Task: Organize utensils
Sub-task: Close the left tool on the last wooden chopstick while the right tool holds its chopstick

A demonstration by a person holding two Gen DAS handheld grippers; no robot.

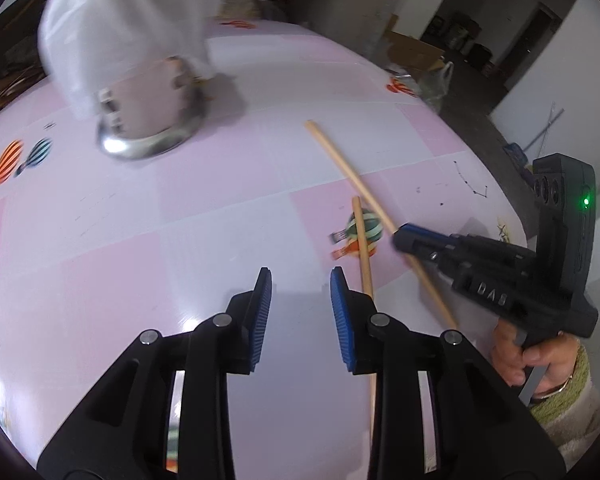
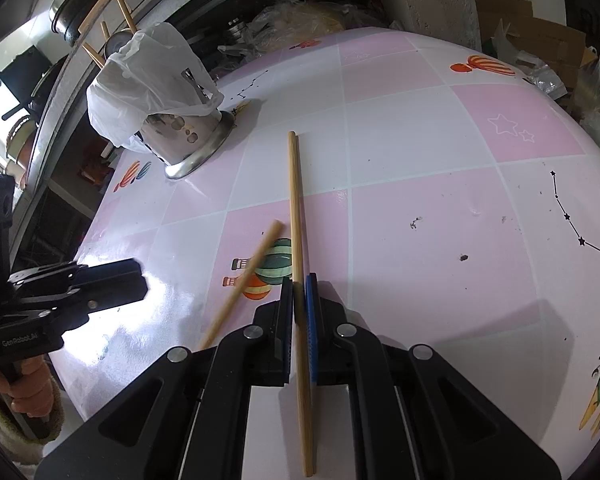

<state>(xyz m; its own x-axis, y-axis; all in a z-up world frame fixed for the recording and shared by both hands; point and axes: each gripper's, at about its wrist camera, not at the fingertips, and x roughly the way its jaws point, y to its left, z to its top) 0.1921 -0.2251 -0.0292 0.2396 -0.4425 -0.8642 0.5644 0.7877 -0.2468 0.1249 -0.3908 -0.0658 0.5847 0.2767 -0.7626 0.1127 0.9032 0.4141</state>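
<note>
Right gripper [image 2: 299,300]: its blue-padded fingers [image 2: 311,320] are clamped on a long pale wooden chopstick [image 2: 295,208], which runs between the pads and points to the far side of the table.
Left gripper [image 1: 300,280]: jaws parted around nothing, hovering above the pink-and-white checked tabletop [image 1: 220,208], left of the right gripper.
Second chopstick [image 2: 242,280]: a matching pale wooden stick lying loose on the table, angled, its far tip just beside the held one.
Holder: a perforated steel cylinder with a flared base [image 2: 188,140], at the far left, draped in a thin white plastic bag [image 2: 148,76]; more sticks show above it.
Step in hand: probably lifting the gripped chopstick to carry it to the holder.
Doing it well: keep the grip firm, tip the stick upright, and find the mouth past the bag.
Look: slender, straight, smooth; likely to pivot in the pads.
</note>
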